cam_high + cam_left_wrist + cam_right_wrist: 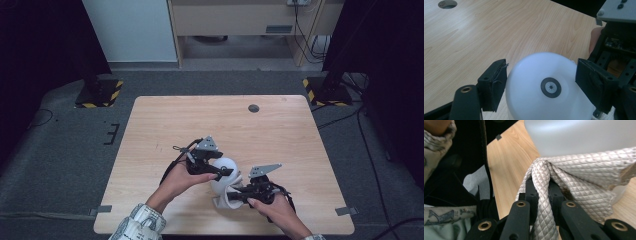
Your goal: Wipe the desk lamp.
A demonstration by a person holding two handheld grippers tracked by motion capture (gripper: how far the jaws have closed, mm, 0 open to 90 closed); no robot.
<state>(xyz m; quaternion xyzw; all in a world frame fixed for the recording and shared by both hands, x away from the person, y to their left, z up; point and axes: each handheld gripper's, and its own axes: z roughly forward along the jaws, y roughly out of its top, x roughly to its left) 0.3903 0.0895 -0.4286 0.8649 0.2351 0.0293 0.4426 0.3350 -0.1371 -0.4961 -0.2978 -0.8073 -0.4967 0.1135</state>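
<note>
Nearest, the right gripper (pixel 541 195) has its jaws clenched on the quilted cloth (pixel 579 177); press it flat against the white dome (pixel 544 87). Beyond, on the counter (pixel 225 120), the left gripper (pixel 541 82) straddles the dome, jaws released; steady it.

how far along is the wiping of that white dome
Done: the right gripper is shut on the quilted cloth, and the cloth lies against the lower side of the white dome. In hand: the left gripper has its jaws on either side of the dome's top, apparently steadying it; whether they touch it I cannot tell. Left: the dome's top, where no cloth lies yet.
</note>
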